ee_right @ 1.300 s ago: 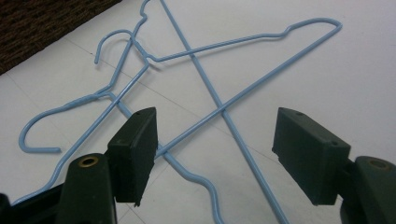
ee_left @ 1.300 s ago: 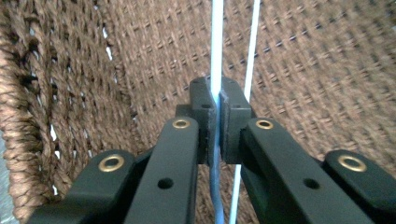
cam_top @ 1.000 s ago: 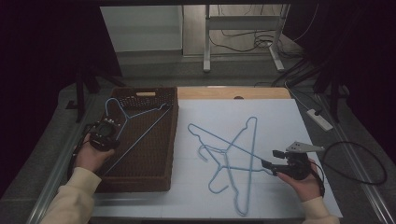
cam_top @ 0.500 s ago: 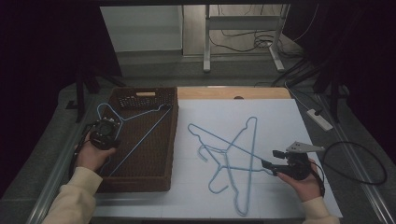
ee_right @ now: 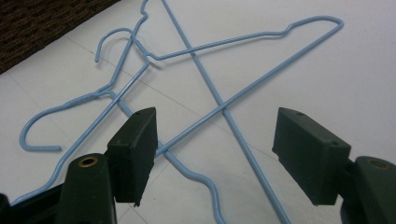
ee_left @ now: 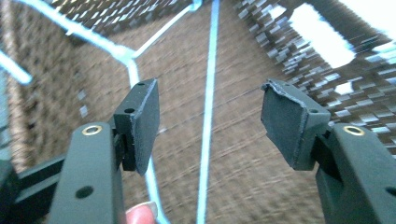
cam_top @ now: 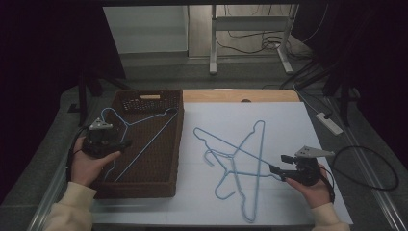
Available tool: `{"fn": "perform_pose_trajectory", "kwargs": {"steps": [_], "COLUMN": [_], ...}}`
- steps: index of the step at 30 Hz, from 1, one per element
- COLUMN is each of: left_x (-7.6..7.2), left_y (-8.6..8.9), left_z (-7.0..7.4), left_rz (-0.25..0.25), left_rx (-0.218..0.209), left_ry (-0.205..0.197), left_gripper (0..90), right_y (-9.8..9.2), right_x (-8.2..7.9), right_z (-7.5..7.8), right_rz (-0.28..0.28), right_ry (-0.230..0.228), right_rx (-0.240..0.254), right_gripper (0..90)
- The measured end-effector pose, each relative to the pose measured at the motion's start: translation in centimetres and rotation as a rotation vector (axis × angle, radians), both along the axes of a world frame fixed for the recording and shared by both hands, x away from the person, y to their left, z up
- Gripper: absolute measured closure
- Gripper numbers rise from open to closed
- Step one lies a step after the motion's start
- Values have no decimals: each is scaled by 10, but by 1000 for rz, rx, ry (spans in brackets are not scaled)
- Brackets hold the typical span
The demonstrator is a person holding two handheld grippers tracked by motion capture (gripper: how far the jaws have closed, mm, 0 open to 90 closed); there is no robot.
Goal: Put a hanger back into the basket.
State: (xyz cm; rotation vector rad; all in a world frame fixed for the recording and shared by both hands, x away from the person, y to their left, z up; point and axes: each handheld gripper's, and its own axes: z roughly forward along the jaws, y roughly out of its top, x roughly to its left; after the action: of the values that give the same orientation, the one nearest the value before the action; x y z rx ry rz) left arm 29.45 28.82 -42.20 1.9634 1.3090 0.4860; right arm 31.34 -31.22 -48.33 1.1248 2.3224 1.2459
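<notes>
Our left gripper [cam_top: 126, 143], jaws just opening, empty, hangs over the basket's [cam_top: 179, 144] hanger [cam_top: 144, 144]; right gripper [cam_top: 275, 169] spread, beside two crossed hangers [cam_top: 240, 163].

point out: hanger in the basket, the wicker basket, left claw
hanger in the basket [cam_top: 144, 147], high view, on its long straight bar.
wicker basket [cam_top: 179, 144], high view, on its right wall.
left claw [ee_left: 210, 119], left gripper view, midway between its open pads.

Your left gripper [ee_left: 208, 126] view is motion-blurred: basket [ee_left: 261, 186] weave smeared, hanger [ee_left: 208, 116] wire cut off top & bottom. Right gripper view crops the two crossed hangers [ee_right: 210, 88] at bottom edge. High view: far background too dark to read.
</notes>
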Motion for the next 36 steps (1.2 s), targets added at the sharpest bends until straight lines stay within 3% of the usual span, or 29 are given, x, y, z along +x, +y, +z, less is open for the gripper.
{"fn": "perform_pose_trajectory", "kwargs": {"steps": [7,18,29,36], "left_x": [-18,-36,-54,-54], "left_y": [-18,-51,-74,-80], "left_z": [7,2,-6,-12], "left_rz": [-69,-164,-222,-234], "left_rx": [-56,-109,-119,-121], "left_ry": [-69,-113,-131,-115], "left_gripper": [375,372,366,366], "right_y": [0,-1,2,3], "right_x": [0,-2,-3,-3], "right_z": [1,1,2,2], "right_rz": [1,7,19,23], "right_ry": [-2,-6,-10,-12], "right_rx": [-1,-1,-15,-18], "right_gripper": [311,308,308,308]}}
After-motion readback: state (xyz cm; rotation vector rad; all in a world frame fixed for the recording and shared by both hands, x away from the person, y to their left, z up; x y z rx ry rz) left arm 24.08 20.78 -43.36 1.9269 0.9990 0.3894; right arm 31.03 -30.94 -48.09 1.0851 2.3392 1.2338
